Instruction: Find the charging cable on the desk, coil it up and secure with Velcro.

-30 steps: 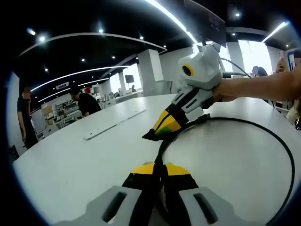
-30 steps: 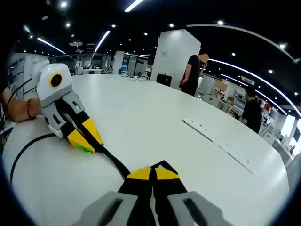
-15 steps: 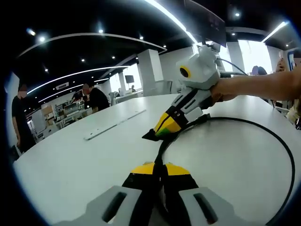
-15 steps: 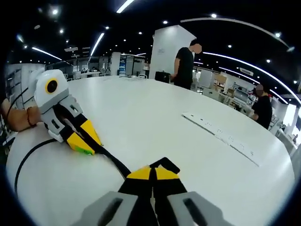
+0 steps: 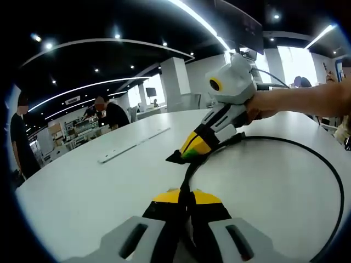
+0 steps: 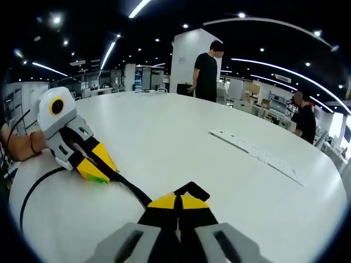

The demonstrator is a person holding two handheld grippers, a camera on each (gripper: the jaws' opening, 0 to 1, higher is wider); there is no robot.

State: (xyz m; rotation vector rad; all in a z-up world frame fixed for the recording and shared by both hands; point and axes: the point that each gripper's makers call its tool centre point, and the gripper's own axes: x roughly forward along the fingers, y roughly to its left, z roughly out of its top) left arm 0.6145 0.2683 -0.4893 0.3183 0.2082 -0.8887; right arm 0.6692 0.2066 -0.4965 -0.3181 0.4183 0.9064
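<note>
Cable (image 5: 263,141) pinched by both grippers, no legible txt

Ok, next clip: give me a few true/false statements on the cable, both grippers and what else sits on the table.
1. Both grippers are shut on the black cable. True: the left gripper and the right gripper each pinch it between closed jaws.
2. The cable lies in a tight finished coil. False: it sweeps across the white table in one wide open loop.
3. A long white power strip lies on the table. True.
4. Velcro is already wrapped round the cable. False: no wrap is visible on it.
5. The power strip touches the cable. False: it lies well apart from it.
</note>
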